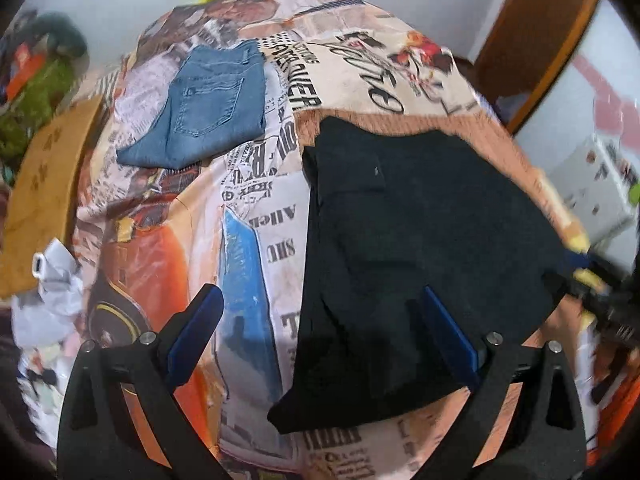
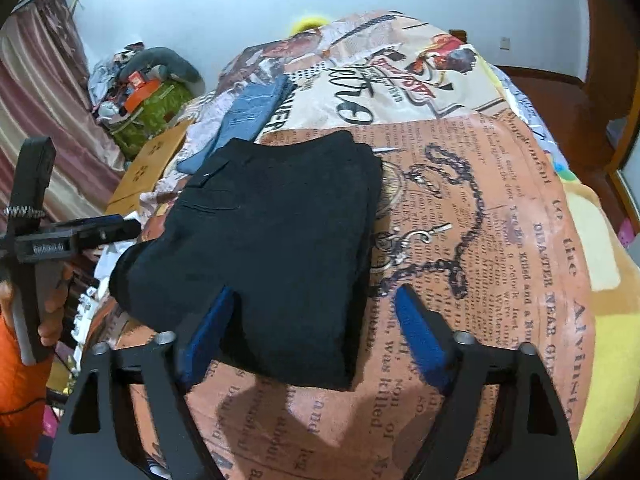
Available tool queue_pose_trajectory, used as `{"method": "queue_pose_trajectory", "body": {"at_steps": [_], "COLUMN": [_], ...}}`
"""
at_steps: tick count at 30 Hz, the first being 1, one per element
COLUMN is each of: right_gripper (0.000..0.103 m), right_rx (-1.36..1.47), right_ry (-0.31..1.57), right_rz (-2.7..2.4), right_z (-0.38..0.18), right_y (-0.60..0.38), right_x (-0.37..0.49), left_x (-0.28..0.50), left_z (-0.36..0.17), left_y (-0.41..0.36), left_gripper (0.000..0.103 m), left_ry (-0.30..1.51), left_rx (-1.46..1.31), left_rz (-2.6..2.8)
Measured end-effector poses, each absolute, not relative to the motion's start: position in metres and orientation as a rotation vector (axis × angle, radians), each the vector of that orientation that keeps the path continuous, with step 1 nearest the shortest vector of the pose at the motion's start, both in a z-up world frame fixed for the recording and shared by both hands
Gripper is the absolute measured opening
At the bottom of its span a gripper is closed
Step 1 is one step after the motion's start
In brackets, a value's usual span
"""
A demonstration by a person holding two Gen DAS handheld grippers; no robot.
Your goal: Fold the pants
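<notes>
Nearest, in the right wrist view, the right gripper (image 2: 316, 320) is sitting at the bottom centre of the frame with its blue pads spread apart. The left pad (image 2: 212, 328) is lying against the near edge of the black pants (image 2: 260, 248), while the right pad is standing clear over the printed bedspread (image 2: 480, 240); nothing is being squeezed, so the claw is released.

In the left wrist view, the left gripper (image 1: 320, 332) is hanging at the bottom of the frame, jaws wide and empty. Its right pad (image 1: 448, 332) is showing in front of the black pants (image 1: 420, 240); whether it is touching the cloth, I cannot tell. Its left pad is hovering over the orange and blue print of the bedspread (image 1: 248, 280).

Black pants: folded into a compact rectangle, lying flat on the bedspread, filling the centre-left of the right wrist frame and the centre-right of the left wrist frame.

Farther back, folded blue jeans (image 1: 208, 112) are lying flat in the upper left of the left wrist frame, apart from the black pants. In the right wrist view they (image 2: 248, 116) are showing just beyond the black pants' far left corner.

Farthest, a heap of clutter (image 2: 148, 88) is sitting at upper left, beside a striped curtain (image 2: 44, 92).
</notes>
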State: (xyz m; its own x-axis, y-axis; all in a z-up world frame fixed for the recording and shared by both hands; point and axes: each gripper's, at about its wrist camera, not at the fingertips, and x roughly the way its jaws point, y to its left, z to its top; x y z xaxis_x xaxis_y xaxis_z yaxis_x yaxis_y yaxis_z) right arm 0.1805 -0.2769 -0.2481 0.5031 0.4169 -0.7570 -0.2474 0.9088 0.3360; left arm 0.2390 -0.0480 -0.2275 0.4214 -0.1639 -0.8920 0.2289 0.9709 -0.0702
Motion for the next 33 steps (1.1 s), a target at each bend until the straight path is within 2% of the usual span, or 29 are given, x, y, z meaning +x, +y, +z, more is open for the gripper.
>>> {"method": "queue_pose_trajectory", "body": {"at_steps": [2,7,12,17,25,28,30,33], "right_gripper": [0.051,0.035,0.033,0.029,0.03,0.036,0.046,0.048], "right_rx": [0.181,0.138,0.178,0.114,0.132,0.136,0.113,0.081], "right_ry": [0.964,0.946,0.951,0.912,0.886,0.884,0.871,0.867], "right_rz": [0.42,0.418,0.432,0.342,0.312,0.333,0.336,0.341], "right_z": [-0.25,-0.249,-0.251,-0.238,-0.217,-0.213,-0.21,-0.21], "right_y": [-0.272,-0.272,-0.283,-0.289,-0.304,-0.299,-0.295,-0.29], "right_x": [0.179,0.175,0.172,0.163,0.183,0.199,0.208,0.226], "left_x": [0.234,0.228,0.227,0.229,0.249,0.267,0.28,0.298], "left_z": [-0.238,-0.244,-0.247,-0.254,-0.216,-0.205,-0.201,-0.201], "left_y": [-0.052,-0.035,-0.011,0.013,0.005,-0.014,-0.027,-0.042], "left_gripper": [0.1,0.1,0.099,0.093,0.093,0.093,0.093,0.093], "left_ry": [1.105,1.073,1.081,1.11,1.019,0.992,0.985,0.991], "left_rx": [0.145,0.165,0.168,0.181,0.1,0.112,0.119,0.118], "left_rz": [-0.219,-0.178,-0.096,-0.017,-0.061,-0.103,-0.127,-0.164]}}
